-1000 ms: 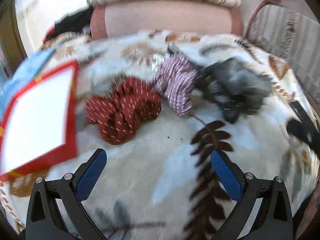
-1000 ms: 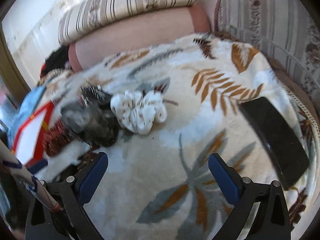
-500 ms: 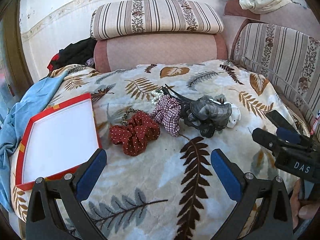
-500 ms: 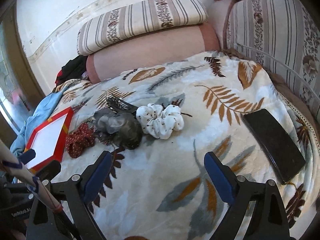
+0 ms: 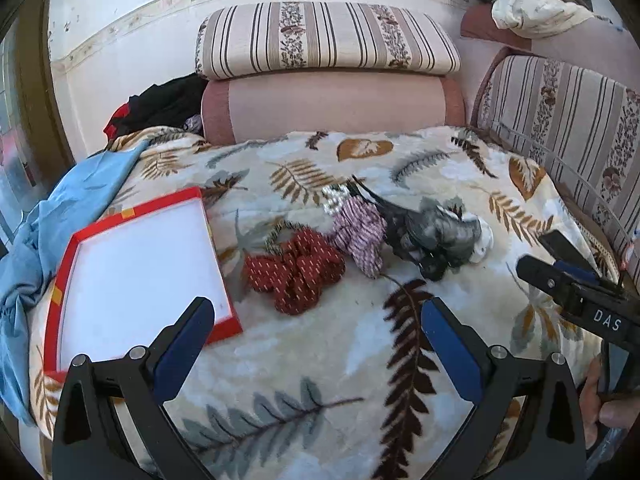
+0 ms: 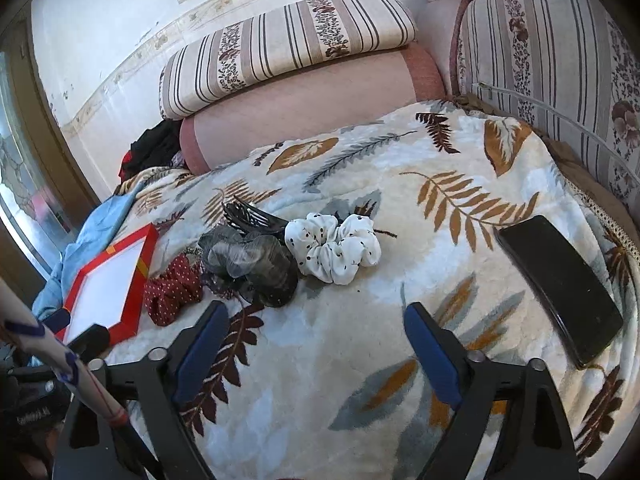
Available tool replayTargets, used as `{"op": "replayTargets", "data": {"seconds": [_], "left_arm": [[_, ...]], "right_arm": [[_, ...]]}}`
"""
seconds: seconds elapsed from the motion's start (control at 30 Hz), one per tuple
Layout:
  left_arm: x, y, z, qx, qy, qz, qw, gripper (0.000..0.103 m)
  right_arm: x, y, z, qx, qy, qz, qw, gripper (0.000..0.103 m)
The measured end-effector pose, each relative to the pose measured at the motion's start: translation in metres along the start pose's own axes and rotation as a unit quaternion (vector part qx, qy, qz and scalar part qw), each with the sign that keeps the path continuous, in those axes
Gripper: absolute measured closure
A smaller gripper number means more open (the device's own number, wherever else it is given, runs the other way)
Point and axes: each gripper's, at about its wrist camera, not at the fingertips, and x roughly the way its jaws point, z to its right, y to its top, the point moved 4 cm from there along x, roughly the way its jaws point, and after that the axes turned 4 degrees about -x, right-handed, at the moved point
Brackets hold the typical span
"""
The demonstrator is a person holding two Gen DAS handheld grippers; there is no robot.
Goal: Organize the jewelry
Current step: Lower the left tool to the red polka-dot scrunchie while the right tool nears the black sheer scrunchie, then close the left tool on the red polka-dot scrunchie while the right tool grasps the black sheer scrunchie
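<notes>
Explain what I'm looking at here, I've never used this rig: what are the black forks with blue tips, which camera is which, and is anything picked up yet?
No robot: a person holds a two-finger gripper in each hand, with a fisheye camera looking along its fingers. The black forks with blue pads are those fingers. One picture is from the left gripper, the other from the right gripper.

On the leaf-patterned blanket lie a red dotted scrunchie, a pink checked scrunchie, a grey scrunchie, a white dotted scrunchie, a black hair clip and pearl beads. A red-rimmed box sits to the left, a black phone to the right.

Nothing is held. The left jaws stand open; the right jaws are closing with nothing between them.
</notes>
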Motion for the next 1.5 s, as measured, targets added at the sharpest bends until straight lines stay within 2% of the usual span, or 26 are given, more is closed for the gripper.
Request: {"op": "replayTargets", "data": {"seconds": [0.07, 0.2, 0.3, 0.33, 0.4, 0.53, 0.6, 0.67, 0.83, 1.07, 1.13, 1.17, 1.2, 1.3, 1.5], "left_arm": [[0.004, 0.011, -0.014, -0.013, -0.009, 0.002, 0.9999, 0.006], [0.023, 0.032, -0.047, -0.048, -0.027, -0.014, 0.9984, 0.03], [0.034, 0.048, -0.074, -0.078, -0.052, -0.017, 0.9954, 0.03], [0.038, 0.052, -0.081, -0.085, -0.059, -0.017, 0.9945, 0.03], [0.045, 0.055, -0.093, -0.101, -0.073, -0.022, 0.992, 0.038], [0.066, 0.053, -0.108, -0.142, -0.12, -0.05, 0.9814, 0.041], [0.071, 0.05, -0.101, -0.131, -0.142, -0.059, 0.9793, 0.044], [0.077, 0.044, -0.08, -0.088, -0.151, -0.07, 0.9821, 0.045], [0.095, 0.025, -0.039, 0.01, -0.12, -0.088, 0.9888, 0.045], [0.129, 0.016, -0.024, 0.021, -0.089, -0.107, 0.99, 0.045], [0.136, 0.013, -0.017, 0.026, -0.076, -0.105, 0.9912, 0.064], [0.138, 0.012, -0.016, 0.031, -0.073, -0.105, 0.9913, 0.081], [0.141, 0.009, -0.013, 0.037, -0.074, -0.111, 0.9904, 0.089], [0.138, 0.01, -0.012, 0.04, -0.069, -0.099, 0.9919, 0.092], [0.116, 0.029, -0.027, 0.002, -0.092, -0.051, 0.9945, 0.093]], "right_arm": [[0.002, 0.002, 0.004, 0.007, 0.002, -0.001, 1.0, 0.022], [0.003, 0.01, 0.021, 0.031, -0.008, 0.006, 0.999, 0.023], [0.002, 0.014, 0.03, 0.046, -0.003, 0.009, 0.999, 0.024], [0.004, 0.015, 0.031, 0.047, -0.002, 0.006, 0.999, 0.027], [0.008, 0.019, 0.033, 0.05, 0.008, -0.005, 0.999, 0.032], [0.015, 0.032, 0.04, 0.068, 0.021, -0.013, 0.997, 0.032], [0.021, 0.039, 0.045, 0.08, 0.02, -0.012, 0.996, 0.032], [0.026, 0.04, 0.048, 0.089, 0.021, -0.011, 0.996, 0.032], [0.041, 0.03, 0.039, 0.083, 0.042, -0.03, 0.995, 0.032], [0.043, 0.027, 0.02, 0.043, 0.056, -0.024, 0.997, 0.029], [0.045, 0.027, 0.013, 0.028, 0.062, -0.022, 0.997, 0.028], [0.045, 0.027, 0.008, 0.018, 0.063, -0.021, 0.998, 0.027], [0.045, 0.027, 0.005, 0.011, 0.064, -0.019, 0.998, 0.026], [0.046, 0.028, -0.01, -0.021, 0.064, -0.009, 0.998, 0.017], [0.063, 0.033, -0.034, -0.066, 0.056, -0.01, 0.996, 0.014]]}}
